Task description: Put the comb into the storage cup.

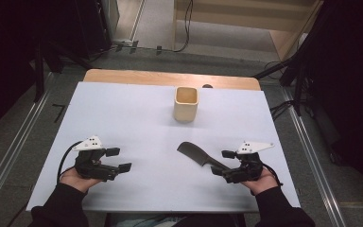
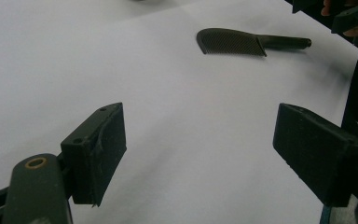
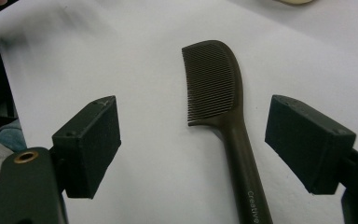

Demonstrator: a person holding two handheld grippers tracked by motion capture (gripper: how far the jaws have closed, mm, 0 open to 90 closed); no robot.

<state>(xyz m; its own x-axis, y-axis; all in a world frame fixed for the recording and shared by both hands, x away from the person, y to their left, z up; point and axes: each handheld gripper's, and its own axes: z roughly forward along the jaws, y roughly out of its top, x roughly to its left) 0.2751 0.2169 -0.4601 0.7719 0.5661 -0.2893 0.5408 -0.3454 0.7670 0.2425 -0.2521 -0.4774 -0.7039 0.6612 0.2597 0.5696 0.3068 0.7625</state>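
Note:
A dark comb [image 1: 196,155] lies flat on the white table sheet [image 1: 137,118], its handle running toward the person's right hand. My right gripper [image 1: 223,163] is open and sits at the handle end; in the right gripper view the comb [image 3: 223,112] lies between the spread jaws, nearer the right one, teeth facing left. My left gripper [image 1: 119,160] rests open at the front left with nothing in it. The left gripper view shows the comb [image 2: 242,42] farther off across bare sheet. A cream square cup [image 1: 186,103] stands upright behind the comb.
The sheet covers a wooden table [image 1: 170,78] whose far edge shows. Dark stands and cables [image 1: 283,109] sit on the floor to either side. A rim of the cream cup [image 3: 298,2] peeks in at the top of the right gripper view.

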